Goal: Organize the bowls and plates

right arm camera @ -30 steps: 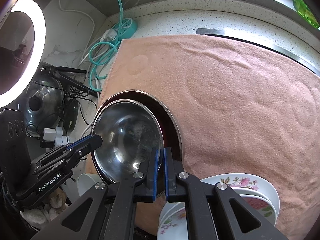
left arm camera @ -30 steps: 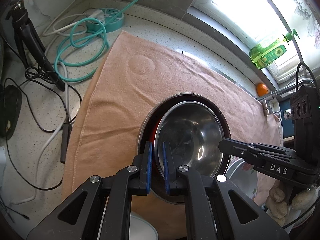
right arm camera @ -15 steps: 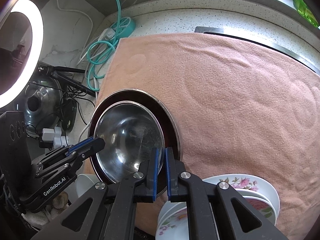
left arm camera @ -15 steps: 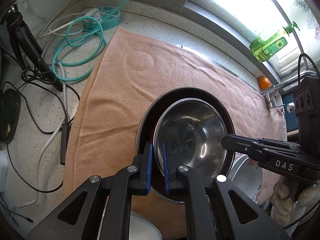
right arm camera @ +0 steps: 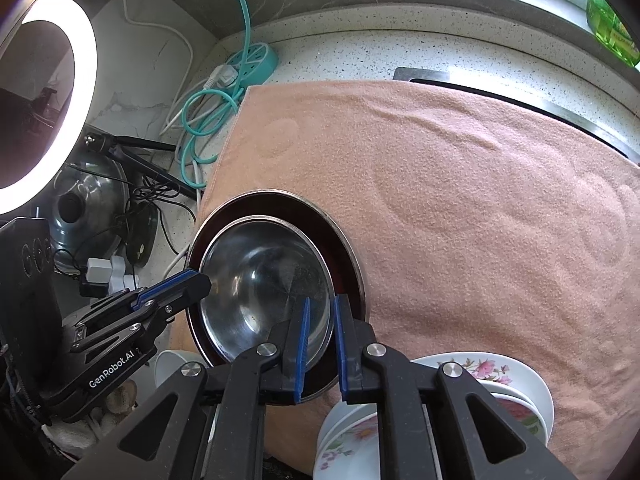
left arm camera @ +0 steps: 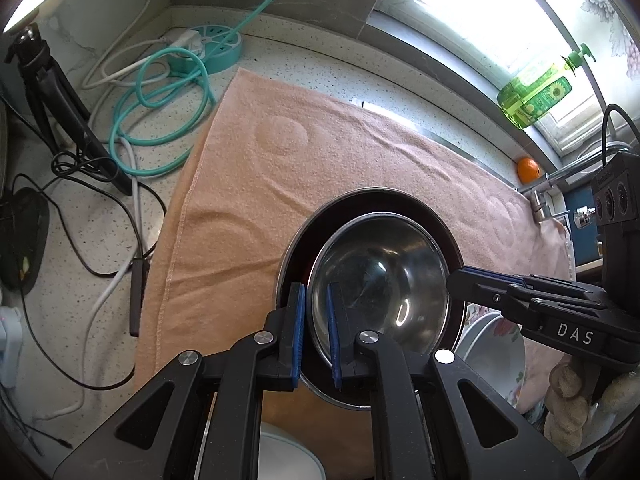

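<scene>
A steel bowl (left arm camera: pixel 380 280) (right arm camera: pixel 260 280) sits nested inside a larger dark bowl with a steel rim (left arm camera: pixel 372 193) (right arm camera: pixel 276 193), on a peach towel (left arm camera: pixel 320 152) (right arm camera: pixel 460 200). My left gripper (left arm camera: pixel 315 289) (right arm camera: pixel 197 280) is shut on the steel bowl's left rim, one pad inside and one outside. At the opposite rim, the jaws of my right gripper (right arm camera: pixel 322 301) (left arm camera: pixel 460 276) are opening. The thin rim stands between the pads, which have drawn away from it.
Stacked floral plates (right arm camera: pixel 500 368) (left arm camera: pixel 496 360) lie at the towel's near right edge, and a white bowl (left arm camera: pixel 288 456) is under my left gripper. Cables, a teal power strip (left arm camera: pixel 216 46) and a tripod (left arm camera: pixel 60 96) crowd the counter to the left. A soap bottle (left arm camera: pixel 536 88) and an orange (left arm camera: pixel 528 168) are near the window.
The right gripper's pads have spread apart around the rim. The steel bowl now sits lower inside the larger bowl. The left gripper keeps its hold.
</scene>
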`<state>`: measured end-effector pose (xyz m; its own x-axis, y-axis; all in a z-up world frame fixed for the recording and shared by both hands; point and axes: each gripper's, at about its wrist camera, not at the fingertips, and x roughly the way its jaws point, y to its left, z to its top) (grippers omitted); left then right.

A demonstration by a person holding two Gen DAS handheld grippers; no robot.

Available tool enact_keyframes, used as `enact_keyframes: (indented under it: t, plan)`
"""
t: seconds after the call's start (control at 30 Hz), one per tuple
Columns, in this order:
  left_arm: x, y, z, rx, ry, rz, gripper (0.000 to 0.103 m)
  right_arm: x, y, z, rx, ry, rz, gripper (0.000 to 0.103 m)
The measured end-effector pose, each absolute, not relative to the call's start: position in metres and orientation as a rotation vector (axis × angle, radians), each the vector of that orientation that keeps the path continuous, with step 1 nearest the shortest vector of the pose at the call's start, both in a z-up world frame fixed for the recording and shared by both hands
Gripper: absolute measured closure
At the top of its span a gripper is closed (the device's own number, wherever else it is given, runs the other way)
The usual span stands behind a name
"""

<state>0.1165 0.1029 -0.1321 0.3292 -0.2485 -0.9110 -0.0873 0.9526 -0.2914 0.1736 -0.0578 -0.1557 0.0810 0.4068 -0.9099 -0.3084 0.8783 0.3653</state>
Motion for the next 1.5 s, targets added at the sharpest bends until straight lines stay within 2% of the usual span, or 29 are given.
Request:
enact_keyframes:
  t: [0.83,1.07,1.5]
  plan:
    - [0.058,0.148,-0.09,-0.396,1.094,-0.063,0.093,0.136,-0.073,-0.108,0.122,1.23,0.58,0.091]
    - [0.033,0.166,-0.097,-0.429,1.105,-0.012,0.093,0.116,-0.075,-0.099,0.128,1.192,0.593,0.088]
    - [-0.014,0.187,-0.117,-0.502,1.166,0.065,0.093,0.067,-0.045,-0.106,0.033,1.165,0.672,0.088]
